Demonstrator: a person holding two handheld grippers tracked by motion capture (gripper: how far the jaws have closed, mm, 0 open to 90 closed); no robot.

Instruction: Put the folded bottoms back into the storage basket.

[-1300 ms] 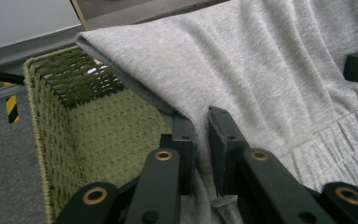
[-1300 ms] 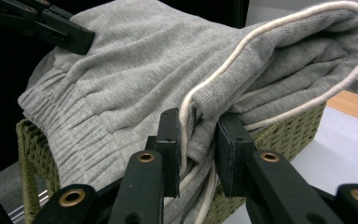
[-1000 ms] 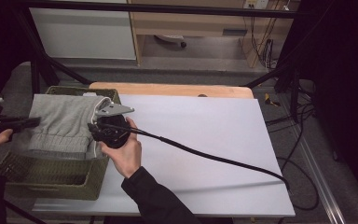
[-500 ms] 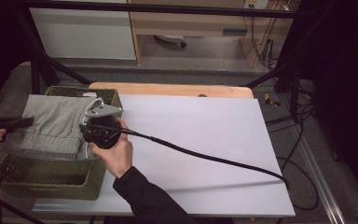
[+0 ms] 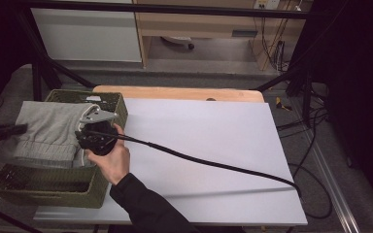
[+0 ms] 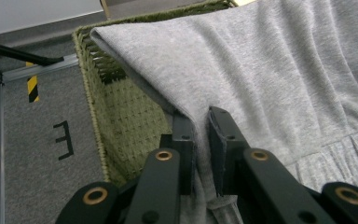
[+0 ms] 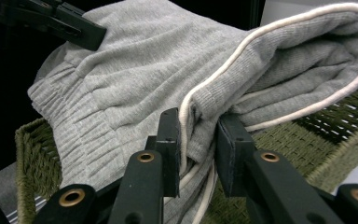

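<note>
Both grippers pinch grey garment (image 5: pixel 53 128) over basket (image 5: pixel 43 187).

left tool (image 6: pixel 200 135): jaws pinched on grey fabric, hand at 9 o'clock edge | right tool (image 7: pixel 196 140): jaws clamped on fabric fold, right hand (image 5: pixel 110 160) gripping it, forearm entering from 6 o'clock

A white-topped table (image 5: pixel 209 160) with a bare wooden strip (image 5: pixel 179 92) along its far edge stands on a grey floor (image 5: pixel 213 73). At the table's left end sits a green woven basket (image 5: pixel 43 187), overhanging the side. A black cable (image 5: pixel 213 164) trails across the white surface toward the right edge and drops off.
</note>
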